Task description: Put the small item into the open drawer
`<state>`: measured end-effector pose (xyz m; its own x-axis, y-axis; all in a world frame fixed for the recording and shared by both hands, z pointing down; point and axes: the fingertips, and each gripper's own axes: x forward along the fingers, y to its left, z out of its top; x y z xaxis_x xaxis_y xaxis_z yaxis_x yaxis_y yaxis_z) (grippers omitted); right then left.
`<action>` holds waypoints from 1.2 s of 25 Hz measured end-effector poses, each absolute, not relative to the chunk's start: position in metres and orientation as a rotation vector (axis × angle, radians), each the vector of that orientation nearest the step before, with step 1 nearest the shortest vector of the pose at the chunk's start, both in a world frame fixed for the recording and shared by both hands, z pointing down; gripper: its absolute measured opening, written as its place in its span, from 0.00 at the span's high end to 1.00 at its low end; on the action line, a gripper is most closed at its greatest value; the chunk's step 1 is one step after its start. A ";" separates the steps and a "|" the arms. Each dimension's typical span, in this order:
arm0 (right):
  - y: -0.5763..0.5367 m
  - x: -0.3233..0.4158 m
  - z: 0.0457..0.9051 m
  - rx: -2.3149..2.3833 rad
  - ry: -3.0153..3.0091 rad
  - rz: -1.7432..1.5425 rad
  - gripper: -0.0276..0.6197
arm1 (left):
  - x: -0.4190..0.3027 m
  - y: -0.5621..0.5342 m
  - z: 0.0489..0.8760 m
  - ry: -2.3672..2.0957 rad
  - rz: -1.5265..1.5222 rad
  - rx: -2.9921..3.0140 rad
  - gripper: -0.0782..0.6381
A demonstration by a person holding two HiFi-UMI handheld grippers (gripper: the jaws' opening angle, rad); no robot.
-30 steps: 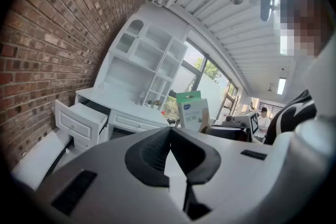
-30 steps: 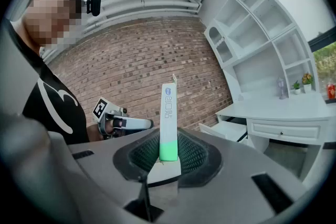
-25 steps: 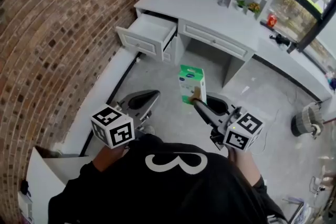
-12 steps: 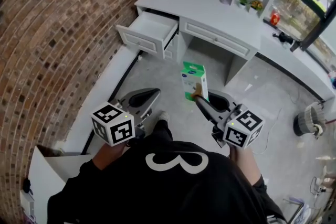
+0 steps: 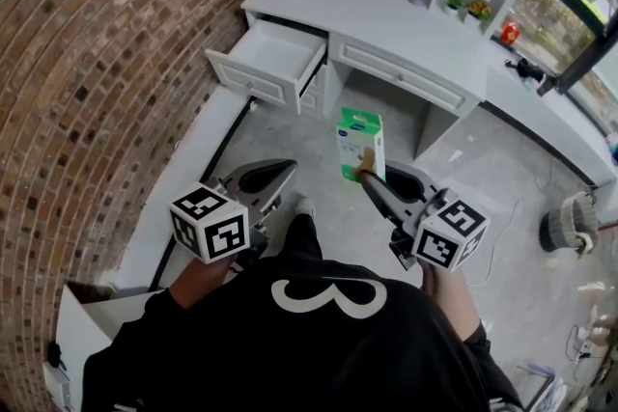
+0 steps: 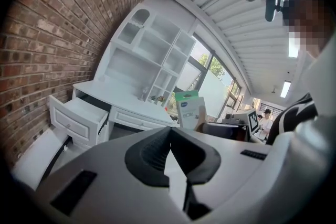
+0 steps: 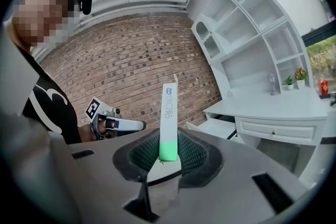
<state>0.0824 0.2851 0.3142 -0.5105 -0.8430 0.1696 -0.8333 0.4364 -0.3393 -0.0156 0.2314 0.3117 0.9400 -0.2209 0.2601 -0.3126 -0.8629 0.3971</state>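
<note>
Currently, near to far. Left gripper [image 5: 287,168]: jaws together, empty, held low. Right gripper [image 5: 365,177]: jaws partly closed, clamping the lower edge of the box [image 5: 361,142], which stands upright above the floor. Shoe [image 5: 303,206]: newly in view between the grippers since a second ago, so a step forward; grip unchanged. Drawer [image 5: 275,58]: open at the desk's [image 5: 386,14] left end, well ahead; carry unfinished.
</note>
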 end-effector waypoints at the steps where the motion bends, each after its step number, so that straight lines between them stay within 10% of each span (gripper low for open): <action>1: 0.276 0.085 0.315 -1.544 2.637 -0.609 0.81 | -0.013 0.222 0.314 -0.381 0.292 2.647 0.89; 30: -0.044 0.126 0.367 -1.611 2.714 -0.858 0.81 | 0.004 -0.099 0.382 -0.557 0.311 2.503 0.89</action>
